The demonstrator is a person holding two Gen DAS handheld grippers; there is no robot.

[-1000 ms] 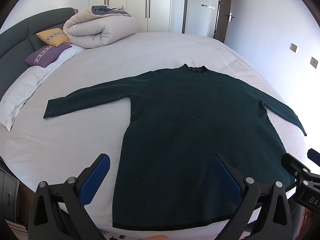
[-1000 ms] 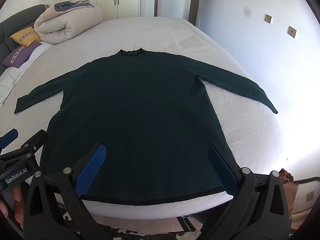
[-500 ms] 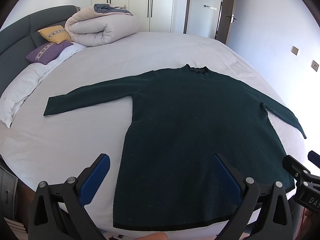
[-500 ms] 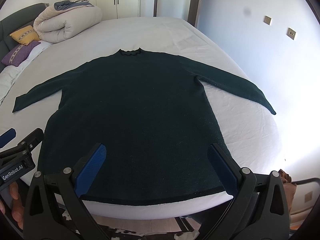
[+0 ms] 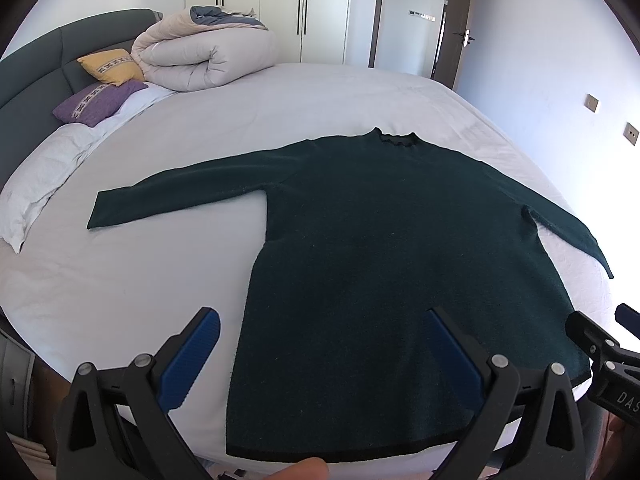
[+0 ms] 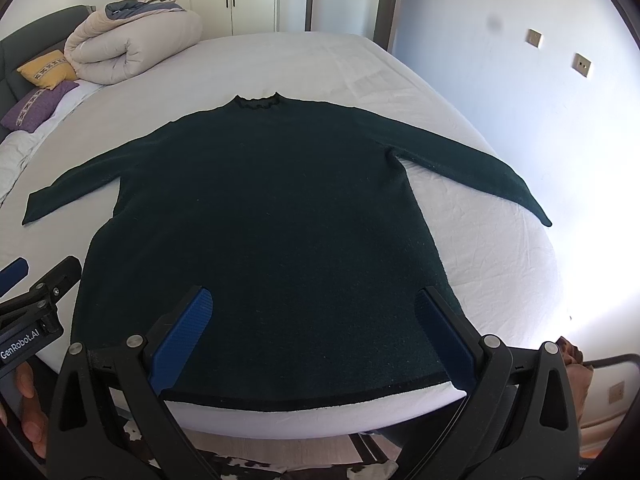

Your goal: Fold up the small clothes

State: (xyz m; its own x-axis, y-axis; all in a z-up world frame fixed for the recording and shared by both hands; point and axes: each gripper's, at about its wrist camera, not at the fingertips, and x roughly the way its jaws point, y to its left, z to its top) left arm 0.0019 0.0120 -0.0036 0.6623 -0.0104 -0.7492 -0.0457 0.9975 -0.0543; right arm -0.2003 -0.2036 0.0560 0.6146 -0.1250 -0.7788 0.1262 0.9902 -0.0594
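sweater flat, hem at bed edge

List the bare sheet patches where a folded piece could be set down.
Free: the sheet left of the sweater, below its left sleeve; the stretch beyond the collar; the patch under the right sleeve. Crowded: the head end, with duvet and pillows.

wardrobe tops cropped, bed foot perhaps hidden beneath hem

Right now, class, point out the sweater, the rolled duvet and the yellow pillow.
sweater [image 6: 264, 216], right wrist view, middle of its body.
rolled duvet [image 5: 208, 56], left wrist view, its rolled side.
yellow pillow [image 5: 112, 66], left wrist view, its face.
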